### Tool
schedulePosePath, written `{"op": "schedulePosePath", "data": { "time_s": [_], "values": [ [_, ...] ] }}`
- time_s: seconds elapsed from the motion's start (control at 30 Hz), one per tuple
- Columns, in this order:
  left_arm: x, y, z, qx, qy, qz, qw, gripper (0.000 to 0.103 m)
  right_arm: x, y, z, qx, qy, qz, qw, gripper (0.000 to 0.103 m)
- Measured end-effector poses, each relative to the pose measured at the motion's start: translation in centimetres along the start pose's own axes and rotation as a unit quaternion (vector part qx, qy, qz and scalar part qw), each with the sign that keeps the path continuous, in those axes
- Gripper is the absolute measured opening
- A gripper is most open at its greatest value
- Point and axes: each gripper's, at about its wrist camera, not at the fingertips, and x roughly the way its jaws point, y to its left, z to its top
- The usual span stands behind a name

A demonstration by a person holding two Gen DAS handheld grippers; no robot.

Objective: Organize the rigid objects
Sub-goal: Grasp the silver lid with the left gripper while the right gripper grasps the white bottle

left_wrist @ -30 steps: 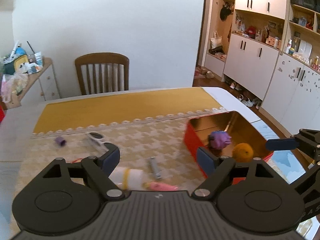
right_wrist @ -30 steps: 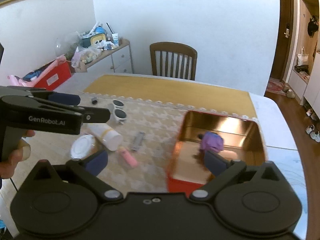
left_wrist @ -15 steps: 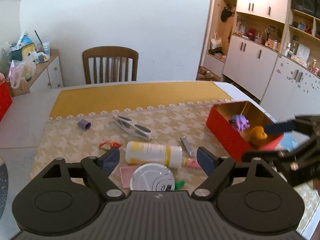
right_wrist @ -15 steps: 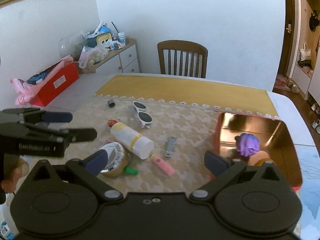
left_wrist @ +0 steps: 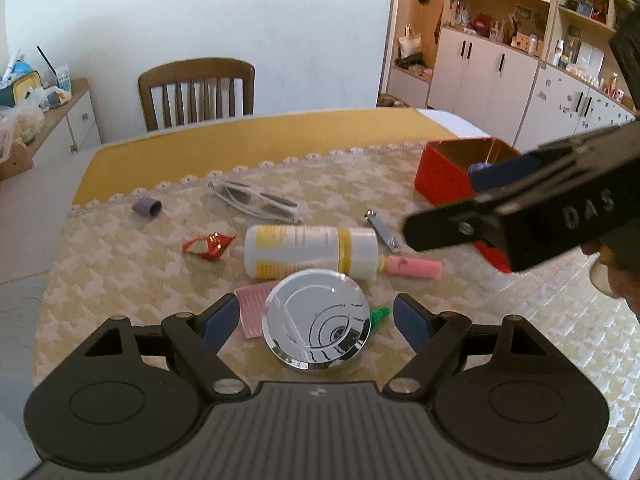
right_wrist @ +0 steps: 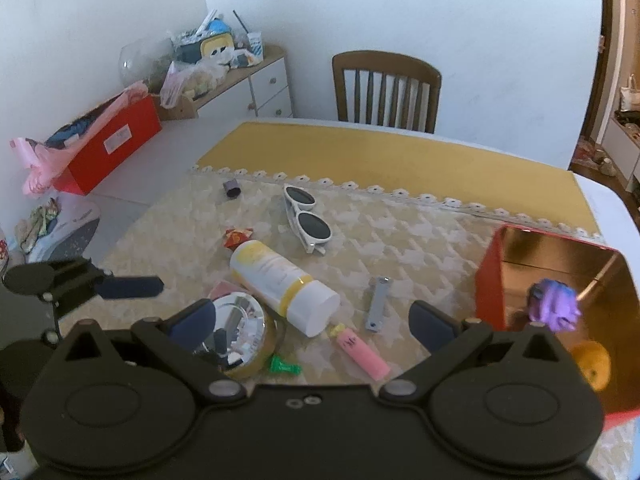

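The left gripper (left_wrist: 316,320) hangs spread wide above a round mirror lid (left_wrist: 316,322) at the near edge of the table (left_wrist: 120,264). The right gripper (right_wrist: 320,320) is likewise spread, holding nothing. Past the lid lie a white bottle (left_wrist: 308,252), a pink tube (left_wrist: 416,267), a nail clipper (left_wrist: 382,232), sunglasses (left_wrist: 256,202), a red wrapper (left_wrist: 208,246) and a small purple cap (left_wrist: 147,206). Only the right wrist view looks into the red box (right_wrist: 490,280) at the right, showing 2 toys inside: a purple toy (right_wrist: 554,310) and an orange ball (right_wrist: 592,364).
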Motion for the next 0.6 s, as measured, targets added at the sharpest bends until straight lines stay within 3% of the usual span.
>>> {"op": "schedulePosePath", "data": {
  "time_s": [0.33,0.6],
  "values": [
    [2.8,0.3,-0.6,-0.006,0.02,-0.004,0.9998,0.084,5.4,1.3,2.2,-0.04,0.036,0.019,0.998,0.102],
    [4.1,0.6,-1.0,-0.008,0.025,-0.002,0.9996,0.084,9.3,1.7,3.5,-0.053,0.067,0.034,0.996,0.093]
  ]
}}
